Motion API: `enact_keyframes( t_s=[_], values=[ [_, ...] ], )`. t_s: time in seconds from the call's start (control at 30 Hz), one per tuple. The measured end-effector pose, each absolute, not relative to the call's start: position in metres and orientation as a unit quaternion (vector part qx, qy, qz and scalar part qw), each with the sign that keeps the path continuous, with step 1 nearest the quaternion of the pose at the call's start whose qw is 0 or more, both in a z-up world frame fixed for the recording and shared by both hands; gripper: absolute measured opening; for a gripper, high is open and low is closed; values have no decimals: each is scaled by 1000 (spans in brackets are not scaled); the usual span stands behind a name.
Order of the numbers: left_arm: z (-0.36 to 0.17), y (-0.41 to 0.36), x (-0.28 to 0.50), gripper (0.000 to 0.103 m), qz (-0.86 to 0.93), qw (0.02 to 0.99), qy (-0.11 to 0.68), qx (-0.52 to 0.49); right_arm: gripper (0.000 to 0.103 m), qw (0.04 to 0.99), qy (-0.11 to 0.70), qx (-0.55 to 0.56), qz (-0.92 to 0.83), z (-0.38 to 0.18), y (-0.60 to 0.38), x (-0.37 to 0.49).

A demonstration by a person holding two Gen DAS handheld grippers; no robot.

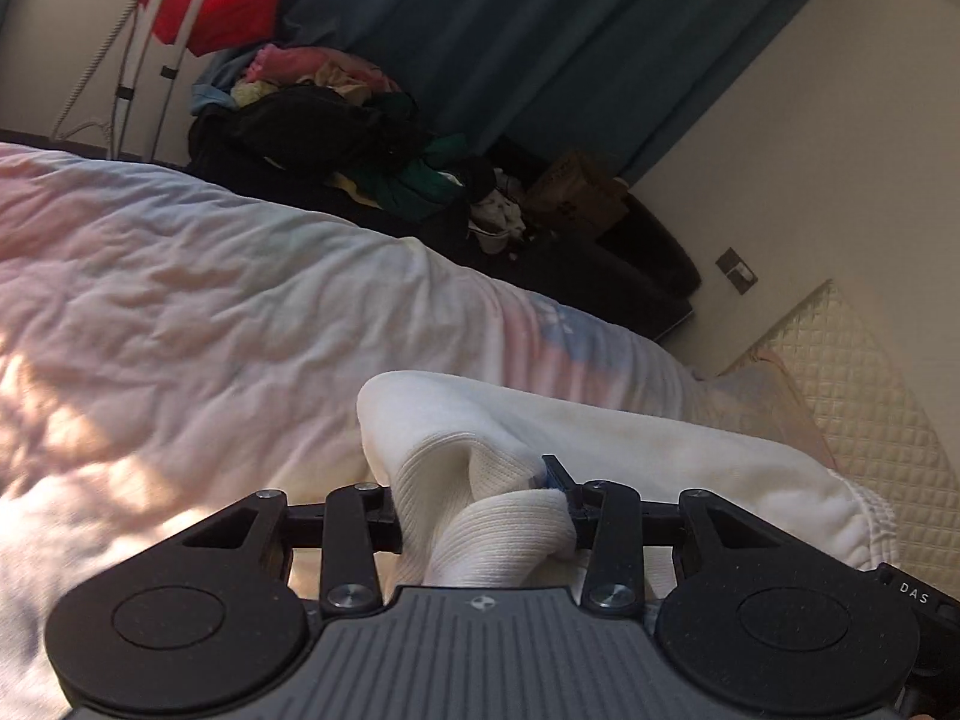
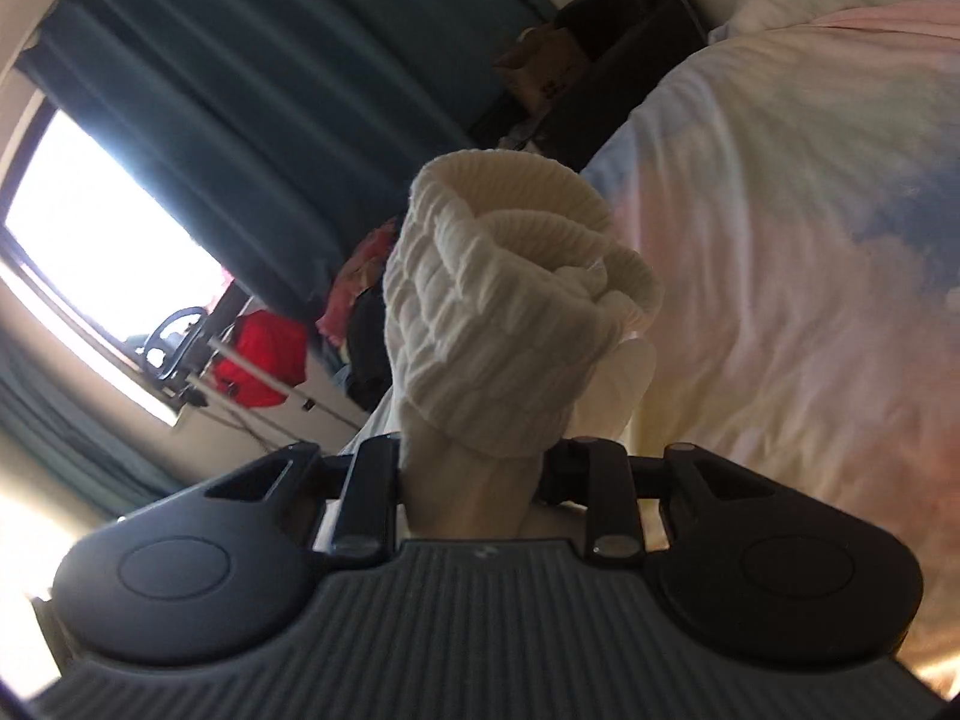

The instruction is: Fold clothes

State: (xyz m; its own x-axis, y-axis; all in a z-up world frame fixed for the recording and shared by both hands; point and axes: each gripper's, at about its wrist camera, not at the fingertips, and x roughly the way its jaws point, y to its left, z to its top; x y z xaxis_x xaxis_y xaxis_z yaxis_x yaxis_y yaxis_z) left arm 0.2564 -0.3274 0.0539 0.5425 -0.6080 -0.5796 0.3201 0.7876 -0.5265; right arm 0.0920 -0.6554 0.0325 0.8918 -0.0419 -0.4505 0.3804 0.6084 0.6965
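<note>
Left wrist view shows the pastel tie-dye quilted bed [image 1: 180, 300] bearing a white fleece garment [image 1: 660, 432], still bunched and unfolded. Both grippers, left gripper [image 1: 486, 516] and right gripper [image 2: 474, 468], are clamped on its ribbed cuffs [image 2: 510, 300]; folding looks barely begun.

The left wrist camera sits low over the bed [image 1: 210, 300], looking along its gripper [image 1: 486, 516] toward the teal curtain [image 1: 540, 48] and clothes pile [image 1: 324, 132], white fabric close before the lens. The right wrist camera, rolled sharply sideways, faces the same curtain [image 2: 240, 90], bed [image 2: 780, 240], red bag [image 2: 261, 354] and cardboard box [image 2: 540, 66].
</note>
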Motion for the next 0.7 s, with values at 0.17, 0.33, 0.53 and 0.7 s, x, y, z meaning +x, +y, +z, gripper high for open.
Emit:
enact_keyframes(
  t_s=[0.17, 0.33, 0.53, 0.7],
  values=[
    [3, -396, 290, 41, -292, 852, 407, -152, 30, 856, 199, 448, -164, -14, -709, 102],
    [-40, -405, 276, 41, -329, 862, 366, -124, 30, 840, 205, 473, -169, -73, -724, 81],
    [-78, -386, 260, 42, -340, 854, 381, -100, 31, 841, 208, 466, -180, -123, -696, 56],
    [-100, -368, 223, 53, -332, 870, 363, -40, 40, 836, 247, 448, -202, -150, -670, 40]
  ],
)
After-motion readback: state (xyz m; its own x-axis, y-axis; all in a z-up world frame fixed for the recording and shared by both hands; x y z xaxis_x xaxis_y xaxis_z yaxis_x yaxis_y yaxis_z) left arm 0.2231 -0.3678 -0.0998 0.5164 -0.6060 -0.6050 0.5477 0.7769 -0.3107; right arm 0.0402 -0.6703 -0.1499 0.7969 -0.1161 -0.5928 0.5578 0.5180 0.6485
